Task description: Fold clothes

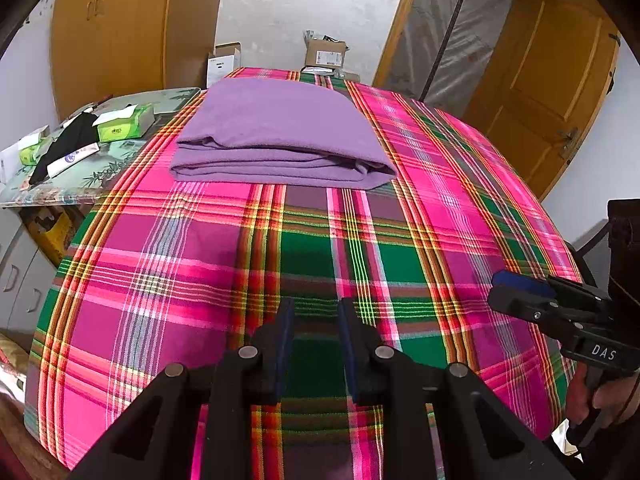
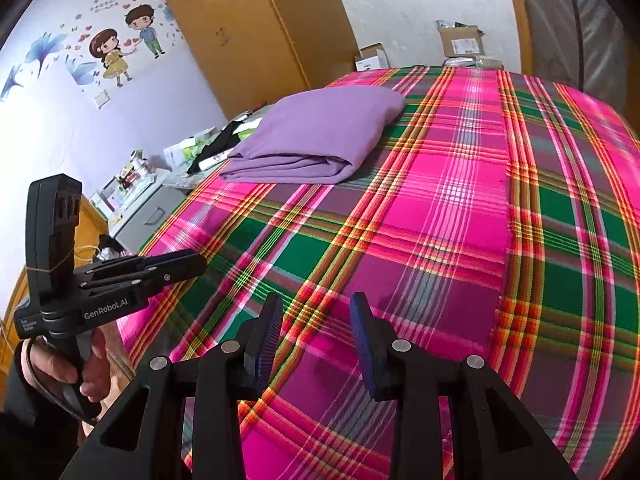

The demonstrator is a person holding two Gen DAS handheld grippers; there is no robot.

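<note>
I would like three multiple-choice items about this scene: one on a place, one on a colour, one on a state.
1. Where does the folded cloth lie?
A. on the plaid bedspread
B. on the side table
C. between the jaws

2. Its colour?
A. green
B. purple
C. black

3. How do the jaws of the right gripper stand?
A. shut on the cloth
B. open, empty
C. shut on the bedspread

Answers: 1 A, the cloth rests on the plaid. 2 B, it is plain purple. 3 B, a gap shows, nothing is between them.
</note>
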